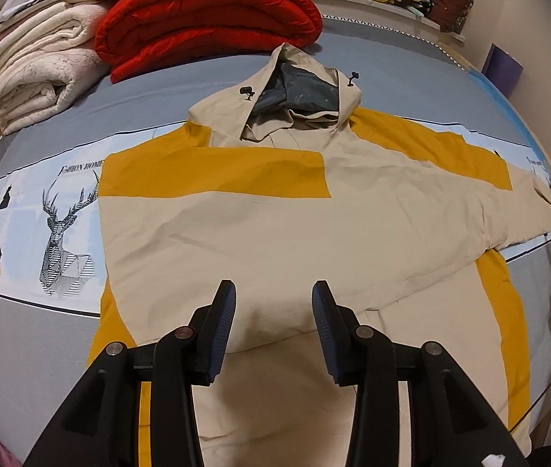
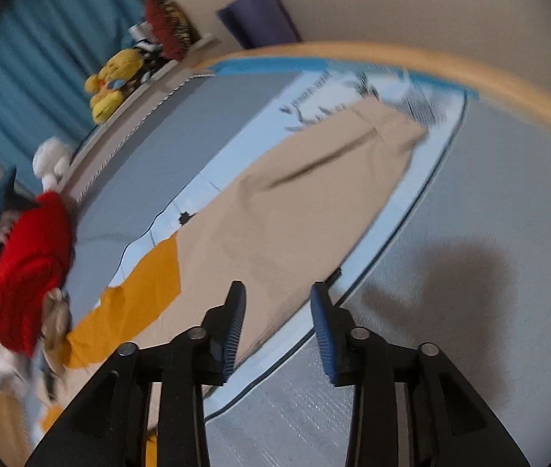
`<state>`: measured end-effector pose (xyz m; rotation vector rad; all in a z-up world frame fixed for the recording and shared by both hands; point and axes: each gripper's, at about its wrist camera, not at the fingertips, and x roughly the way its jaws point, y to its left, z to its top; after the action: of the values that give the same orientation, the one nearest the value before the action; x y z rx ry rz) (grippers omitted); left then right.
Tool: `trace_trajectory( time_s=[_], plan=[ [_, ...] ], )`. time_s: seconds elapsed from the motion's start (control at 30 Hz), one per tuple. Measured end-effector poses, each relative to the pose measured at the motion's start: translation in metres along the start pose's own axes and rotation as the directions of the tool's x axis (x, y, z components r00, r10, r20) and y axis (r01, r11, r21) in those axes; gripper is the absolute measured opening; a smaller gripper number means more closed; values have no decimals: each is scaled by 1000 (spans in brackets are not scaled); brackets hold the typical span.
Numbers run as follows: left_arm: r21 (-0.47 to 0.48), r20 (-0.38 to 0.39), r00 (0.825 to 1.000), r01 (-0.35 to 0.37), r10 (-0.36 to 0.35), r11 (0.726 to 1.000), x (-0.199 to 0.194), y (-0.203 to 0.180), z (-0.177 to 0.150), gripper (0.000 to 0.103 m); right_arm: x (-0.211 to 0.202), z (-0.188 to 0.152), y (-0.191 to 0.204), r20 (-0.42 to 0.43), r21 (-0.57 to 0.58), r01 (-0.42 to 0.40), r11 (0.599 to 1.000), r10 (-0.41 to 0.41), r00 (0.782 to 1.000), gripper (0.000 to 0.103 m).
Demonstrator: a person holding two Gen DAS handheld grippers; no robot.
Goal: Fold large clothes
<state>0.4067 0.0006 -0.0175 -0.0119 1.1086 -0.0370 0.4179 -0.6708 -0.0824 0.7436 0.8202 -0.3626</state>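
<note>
Across the middle of the bed (image 1: 197, 74), the jacket (image 1: 275, 214) is lying flat; both tools, left tool (image 1: 273, 292) and right tool (image 2: 277, 292), are hanging spread and empty. Slippery fabric is likely risking sliding if pinched shallowly.

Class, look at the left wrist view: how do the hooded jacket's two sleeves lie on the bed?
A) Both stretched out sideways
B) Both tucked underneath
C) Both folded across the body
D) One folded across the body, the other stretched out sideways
D: one sleeve lies across the hooded jacket; the other sleeve reaches outward over the bed.
</note>
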Motion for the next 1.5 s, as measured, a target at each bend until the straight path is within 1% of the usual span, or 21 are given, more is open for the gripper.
trace_trajectory(
  time_s=[0.13, 0.23, 0.3, 0.4, 0.53, 0.67, 0.8, 0.9, 1.07, 1.17, 1.23, 1.27, 1.33, 1.37, 1.4, 1.5],
  plan=[
    [3, -9, 1000, -1, 1, 1000, 4, 0, 0, 38, 20, 1, -16, -24, 39, 12, 999, -11, 1000, 41],
    [13, -12, 1000, -2, 2, 1000, 7, -1, 0, 38, 32, 3, -24, -38, 76, -3, 997, 6, 999, 41],
    [17, -15, 1000, -2, 3, 1000, 9, -1, -1, 38, 43, 4, -33, -48, 126, -24, 992, 30, 998, 41],
    [20, -21, 1000, -2, 2, 1000, 11, -1, -1, 38, 56, 4, -46, -53, 183, -21, 983, 31, 998, 41],
    [22, -25, 1000, -2, 2, 1000, 12, 0, -1, 38, 62, 6, -57, -10, 255, -80, 964, 85, 996, 41],
    [29, -33, 999, -2, 3, 1000, 17, 1, -2, 38, 69, 10, -68, 32, 349, -152, 925, 151, 988, 41],
    [47, -38, 999, 2, 0, 999, 19, -1, -5, 38, 76, 17, -71, 58, 360, -179, 916, 170, 984, 41],
    [58, -35, 999, 2, 0, 998, 18, -2, -6, 38, 81, 20, -73, 85, 386, -199, 900, 181, 980, 40],
    [57, -39, 999, 3, -1, 998, 19, -1, -7, 38, 86, 20, -77, 125, 421, -206, 883, 168, 978, 28],
    [52, -39, 999, 2, 0, 999, 19, 1, -7, 38, 88, 19, -83, 149, 447, -216, 868, 166, 975, 19],
    [57, -40, 999, 4, -2, 998, 19, 1, -7, 38, 89, 18, -86, 166, 458, -215, 863, 155, 974, 10],
    [61, -42, 999, 3, -1, 998, 19, 2, -8, 38, 89, 16, -86, 173, 458, -212, 863, 147, 974, 10],
    [64, -44, 999, 4, -1, 998, 19, 3, -8, 38, 87, 15, -81, 182, 450, -192, 872, 121, 976, 9],
    [61, -41, 999, 4, -2, 998, 19, 3, -8, 38, 84, 15, -76, 183, 438, -168, 883, 95, 978, 8],
    [58, -38, 999, 6, -4, 998, 17, 4, -8, 38, 81, 16, -72, 186, 429, -151, 891, 76, 980, 4],
    [38, -25, 1000, 11, -10, 999, 11, 12, -7, 38, 62, 24, -42, 227, 359, -78, 930, -6, 974, 3]
  ],
)
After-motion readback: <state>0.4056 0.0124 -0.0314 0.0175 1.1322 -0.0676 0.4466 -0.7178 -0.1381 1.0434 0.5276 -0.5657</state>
